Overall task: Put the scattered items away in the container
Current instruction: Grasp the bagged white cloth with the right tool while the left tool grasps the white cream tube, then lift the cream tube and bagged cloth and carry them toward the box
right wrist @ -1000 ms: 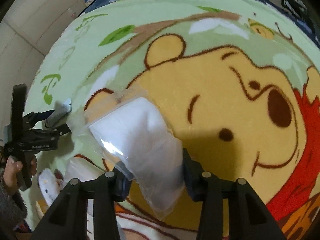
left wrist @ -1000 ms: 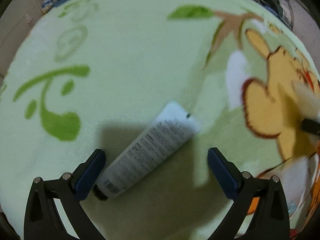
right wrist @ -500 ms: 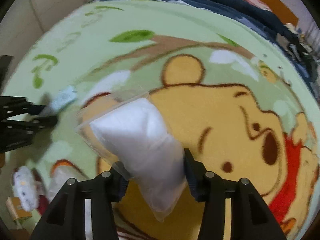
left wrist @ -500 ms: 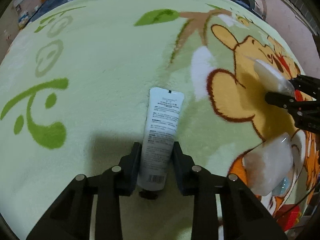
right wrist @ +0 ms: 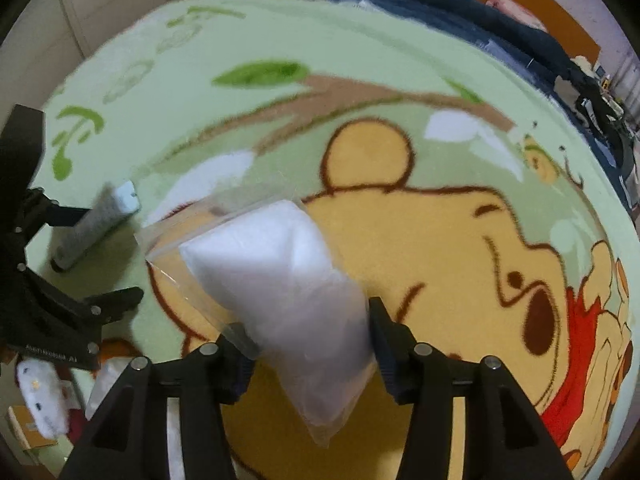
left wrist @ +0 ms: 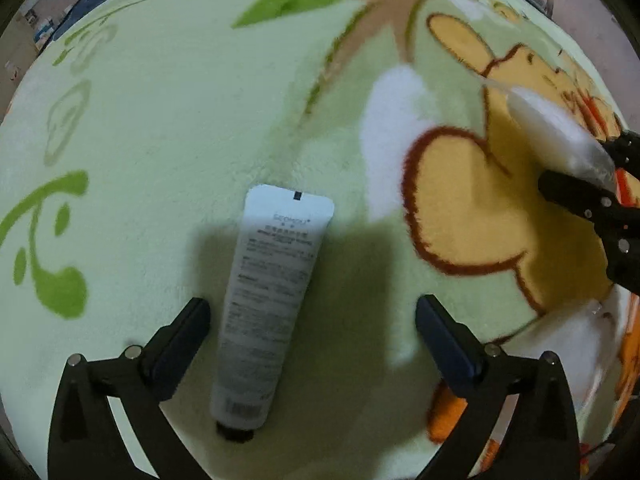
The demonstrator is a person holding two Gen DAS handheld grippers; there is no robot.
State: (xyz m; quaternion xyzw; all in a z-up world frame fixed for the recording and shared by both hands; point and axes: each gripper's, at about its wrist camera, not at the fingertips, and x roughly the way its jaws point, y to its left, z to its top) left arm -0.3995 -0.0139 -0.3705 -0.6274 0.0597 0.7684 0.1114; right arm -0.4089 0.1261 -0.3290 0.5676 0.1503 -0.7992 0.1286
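Tube (left wrist: 272, 304): white, printed text, dark cap. It lies flat on the blanket (left wrist: 160, 120), cap end toward the cam and crimped end pointing away. It sits on the pale green part, left of the bear print.

L gripper (left wrist: 312, 301): points steeply down over the tube. The jaws have just been opening and now stand spread wide, w/ the tube on the blanket between them. The tube is just beside the L finger and well apart from the R finger. We see no pad pressing on it, so it's released.

Bag (right wrist: 280, 288): clear plastic w/ white filling, right of the tube and over the bear's ear and cheek. It's tilted, w/ its upper end up and to the left and its lower corner hanging below the pads.

R gripper (right wrist: 303, 315): the jaws have just been opening a little, w/ the bag between them. Both pads touch its sides, so we read it as grasped. In the L cam this gripper comes in from the right edge w/ the bag sticking out up and to the left.

Around: dark blue bedding (right wrist: 440, 12) lies past the far edge of the blanket. At the lower left of the R cam we see a white plush-looking item (right wrist: 40, 396), a cardboard box (right wrist: 24, 428) and a pale packet (right wrist: 108, 380). They're too blurred to ID. We can't make out the container in either view.
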